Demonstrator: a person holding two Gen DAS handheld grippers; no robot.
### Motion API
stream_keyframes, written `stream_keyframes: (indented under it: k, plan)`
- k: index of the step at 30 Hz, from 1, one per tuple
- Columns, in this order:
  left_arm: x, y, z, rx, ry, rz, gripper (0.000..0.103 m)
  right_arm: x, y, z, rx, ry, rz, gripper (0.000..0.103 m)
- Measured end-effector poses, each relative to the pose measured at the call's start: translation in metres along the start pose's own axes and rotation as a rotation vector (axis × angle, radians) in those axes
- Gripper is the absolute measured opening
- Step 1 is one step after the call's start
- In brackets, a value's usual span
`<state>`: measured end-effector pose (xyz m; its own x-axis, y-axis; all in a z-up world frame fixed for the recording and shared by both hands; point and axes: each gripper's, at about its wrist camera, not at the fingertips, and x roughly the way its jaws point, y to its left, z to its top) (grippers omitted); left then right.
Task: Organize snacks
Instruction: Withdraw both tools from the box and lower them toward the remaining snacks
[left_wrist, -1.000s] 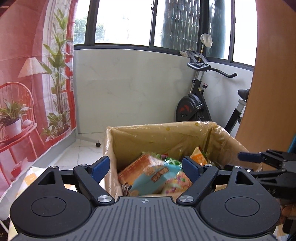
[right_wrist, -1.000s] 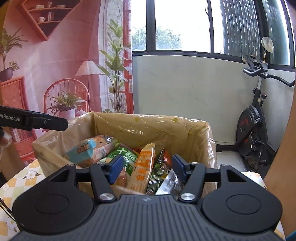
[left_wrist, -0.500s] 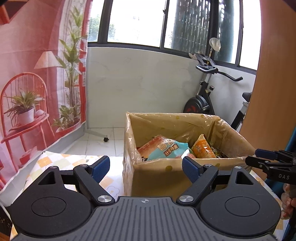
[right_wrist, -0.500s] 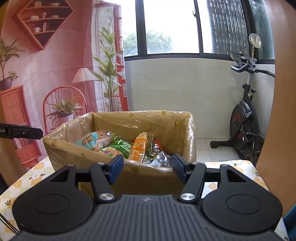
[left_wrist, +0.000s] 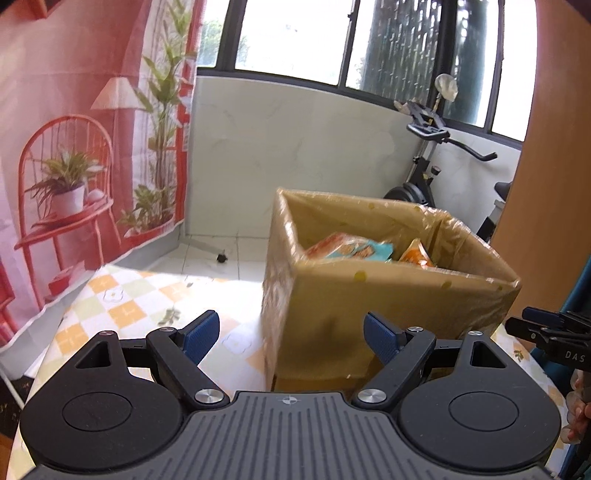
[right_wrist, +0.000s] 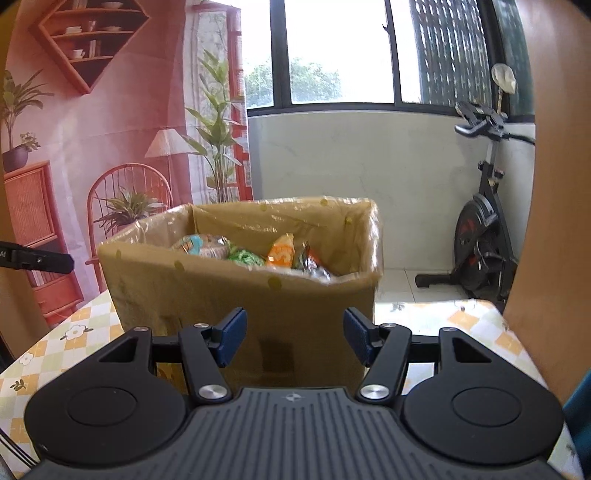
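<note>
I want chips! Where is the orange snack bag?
The orange bag stands inside the box on the table, mid-frame in the right wrist view, between a green packet on its left and a shiny packet on its right.

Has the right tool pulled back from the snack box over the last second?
Yes. The right tool has backed away and dropped: the cardboard box now shows its front wall and the exercise bike shows its base, where earlier the view looked down into the snacks.

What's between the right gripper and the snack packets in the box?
The box's near wall. The right gripper sits open, low in front of the cardboard box, while the snack packets lie inside behind the rim. Above the rim nothing visible blocks them.
</note>
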<state>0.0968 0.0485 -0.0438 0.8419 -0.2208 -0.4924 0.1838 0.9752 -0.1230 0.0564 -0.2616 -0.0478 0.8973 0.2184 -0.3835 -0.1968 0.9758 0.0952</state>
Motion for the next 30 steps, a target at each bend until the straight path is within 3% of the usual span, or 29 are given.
stream_keyframes:
  k: [10, 30]
  plan:
    - [0.001, 0.016, -0.038, -0.047, 0.066, 0.047, 0.087, -0.002, -0.007, -0.030, 0.019, 0.052, -0.016, 0.062]
    - [-0.009, 0.040, -0.080, -0.149, 0.131, 0.143, 0.087, 0.001, -0.027, -0.094, 0.087, 0.190, -0.024, 0.062]
